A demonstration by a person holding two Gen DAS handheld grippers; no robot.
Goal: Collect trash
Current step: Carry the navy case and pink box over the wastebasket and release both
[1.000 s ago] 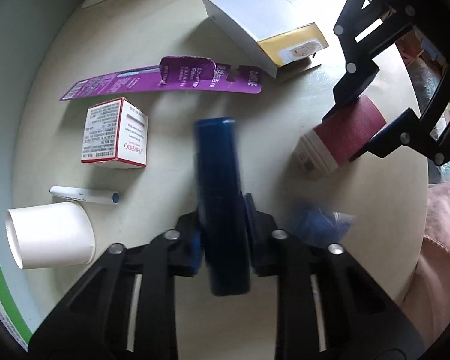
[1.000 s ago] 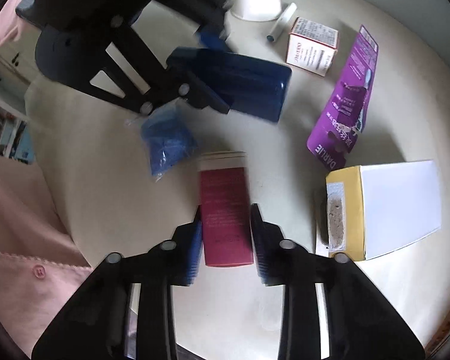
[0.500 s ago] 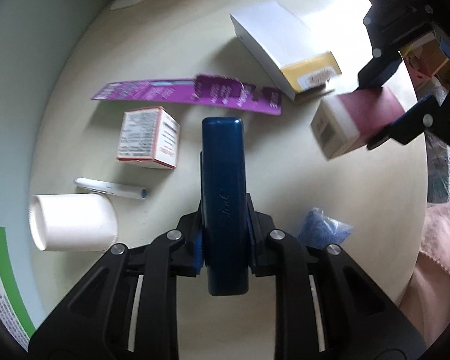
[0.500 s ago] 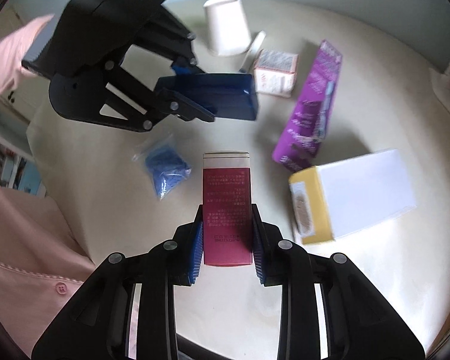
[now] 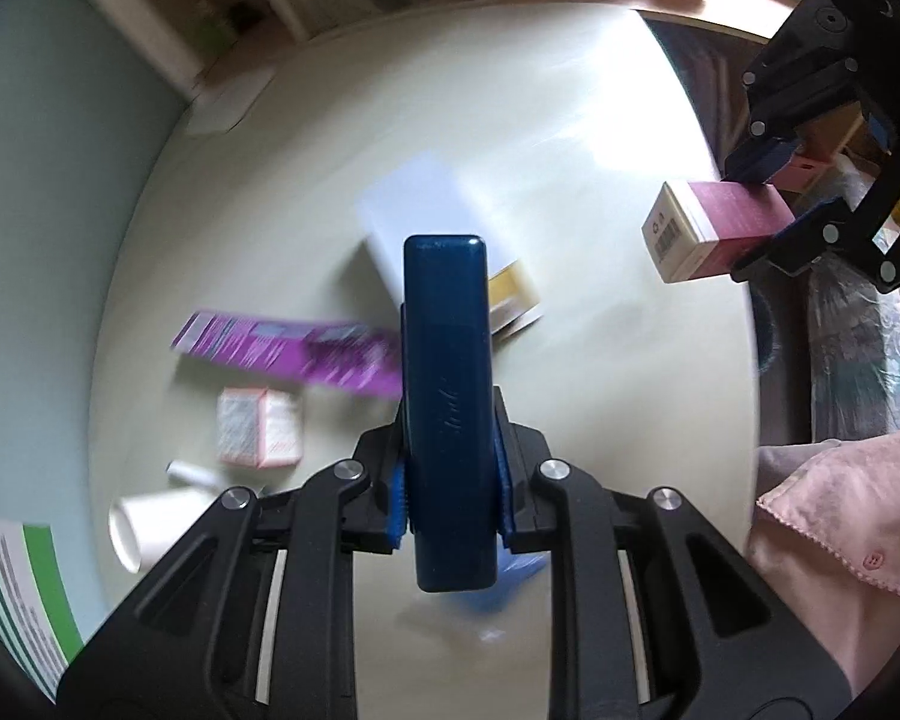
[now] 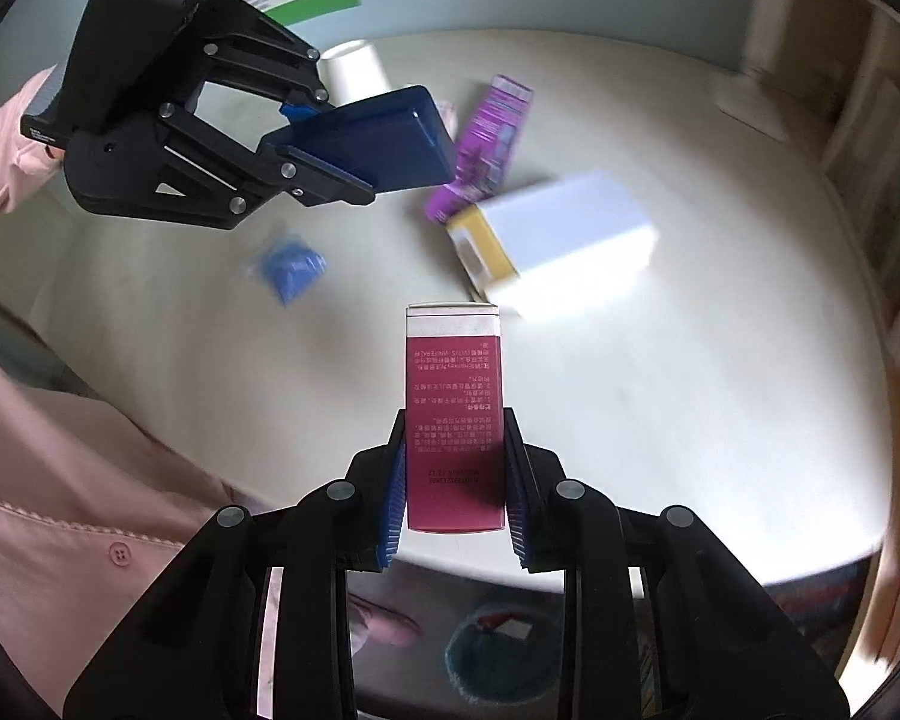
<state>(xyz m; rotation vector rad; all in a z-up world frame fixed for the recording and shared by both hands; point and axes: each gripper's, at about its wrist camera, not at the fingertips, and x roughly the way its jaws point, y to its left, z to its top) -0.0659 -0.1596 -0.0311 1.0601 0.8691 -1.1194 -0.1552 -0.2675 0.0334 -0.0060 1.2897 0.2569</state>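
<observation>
**Both hand-held grippers loaded, held above the table**

Left wrist view: the left hand-held gripper is clamped on a dark blue case, which stands lengthwise between the pads and juts forward past them. Below lies the round table, with a purple package, a small white box and a paper cup, all blurred.

Right wrist view: the right hand-held gripper grips a red carton by its sides, its white end pointing away. A blue bag and a white-and-yellow box lie on the table.
</observation>
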